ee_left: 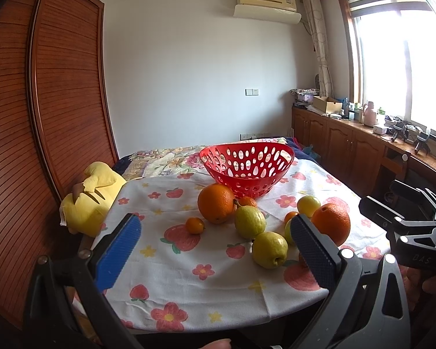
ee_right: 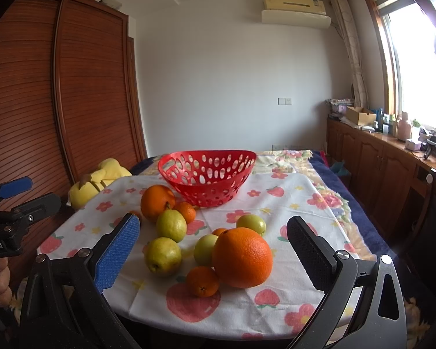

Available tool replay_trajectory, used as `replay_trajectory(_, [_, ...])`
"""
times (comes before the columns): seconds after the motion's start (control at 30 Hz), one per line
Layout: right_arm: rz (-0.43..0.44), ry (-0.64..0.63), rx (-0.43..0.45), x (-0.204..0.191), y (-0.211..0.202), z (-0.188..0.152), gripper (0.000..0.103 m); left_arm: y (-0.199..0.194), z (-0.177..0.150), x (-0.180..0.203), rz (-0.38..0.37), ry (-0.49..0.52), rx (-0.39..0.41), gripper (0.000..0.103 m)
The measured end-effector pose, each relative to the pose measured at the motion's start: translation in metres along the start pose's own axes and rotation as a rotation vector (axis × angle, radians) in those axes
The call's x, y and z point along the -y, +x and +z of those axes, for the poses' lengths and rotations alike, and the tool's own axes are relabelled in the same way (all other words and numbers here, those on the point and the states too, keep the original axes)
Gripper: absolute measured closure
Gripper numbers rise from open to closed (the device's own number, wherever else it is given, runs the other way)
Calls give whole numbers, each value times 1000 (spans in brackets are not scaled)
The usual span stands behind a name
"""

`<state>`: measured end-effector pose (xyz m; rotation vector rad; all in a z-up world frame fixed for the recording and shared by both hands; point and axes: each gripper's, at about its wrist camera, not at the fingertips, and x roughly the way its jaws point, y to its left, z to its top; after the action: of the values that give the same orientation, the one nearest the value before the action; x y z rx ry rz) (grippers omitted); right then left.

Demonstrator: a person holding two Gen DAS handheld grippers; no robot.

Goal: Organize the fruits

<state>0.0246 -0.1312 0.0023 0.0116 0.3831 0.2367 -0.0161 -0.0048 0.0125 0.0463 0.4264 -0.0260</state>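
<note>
An empty red perforated basket [ee_left: 273,145] [ee_right: 171,161] stands at the far side of the floral tablecloth. In front of it lie loose fruits: a big orange [ee_left: 215,202] [ee_right: 156,201], a second big orange [ee_left: 331,222] [ee_right: 241,257], green-yellow guavas [ee_left: 249,221] [ee_left: 269,249] [ee_right: 171,225] [ee_right: 162,256], and small tangerines [ee_left: 194,225] [ee_right: 202,280]. My left gripper [ee_left: 215,250] is open, hovering near the table's front edge, nothing between its fingers. My right gripper [ee_right: 215,257] is open too, framing the near orange from a distance.
A yellow plush toy [ee_left: 87,200] [ee_right: 100,184] lies at the table's left edge beside a tall wooden wardrobe [ee_left: 43,101]. Wooden cabinets [ee_left: 348,142] with clutter run under the window at the right. The tablecloth [ee_left: 189,296] hangs over the near rim.
</note>
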Motion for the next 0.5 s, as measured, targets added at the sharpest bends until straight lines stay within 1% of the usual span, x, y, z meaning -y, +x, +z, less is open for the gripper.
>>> replay_trajectory(0.5, [0, 1, 1, 0, 0, 0, 0, 0, 2, -1, 0, -2, 0, 0])
